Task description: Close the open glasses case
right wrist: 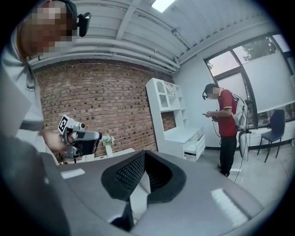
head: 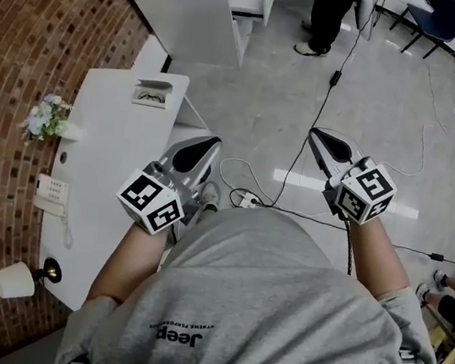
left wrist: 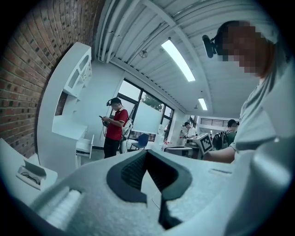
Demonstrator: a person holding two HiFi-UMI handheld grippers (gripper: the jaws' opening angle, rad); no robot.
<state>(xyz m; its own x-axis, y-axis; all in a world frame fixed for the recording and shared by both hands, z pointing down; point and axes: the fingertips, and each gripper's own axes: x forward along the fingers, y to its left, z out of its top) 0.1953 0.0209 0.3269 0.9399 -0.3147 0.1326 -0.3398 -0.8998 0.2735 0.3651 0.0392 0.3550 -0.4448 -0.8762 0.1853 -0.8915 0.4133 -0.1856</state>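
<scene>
The open glasses case (head: 152, 93) lies on the far end of the white table (head: 113, 150), lid up, with glasses inside. It also shows low at the left of the left gripper view as the case (left wrist: 30, 174). My left gripper (head: 211, 142) hovers off the table's right edge, nearer me than the case, jaws together and empty. My right gripper (head: 312, 133) is held over the floor further right, shut on nothing. In their own views the left gripper (left wrist: 147, 153) and right gripper (right wrist: 144, 154) both show closed tips.
On the table's left side stand a small flower vase (head: 47, 118), a white telephone (head: 53, 192) and a lamp (head: 17, 280). A white cabinet (head: 205, 6) stands beyond the table. A person in red (head: 329, 13) stands on the floor. Cables (head: 247, 195) run across it.
</scene>
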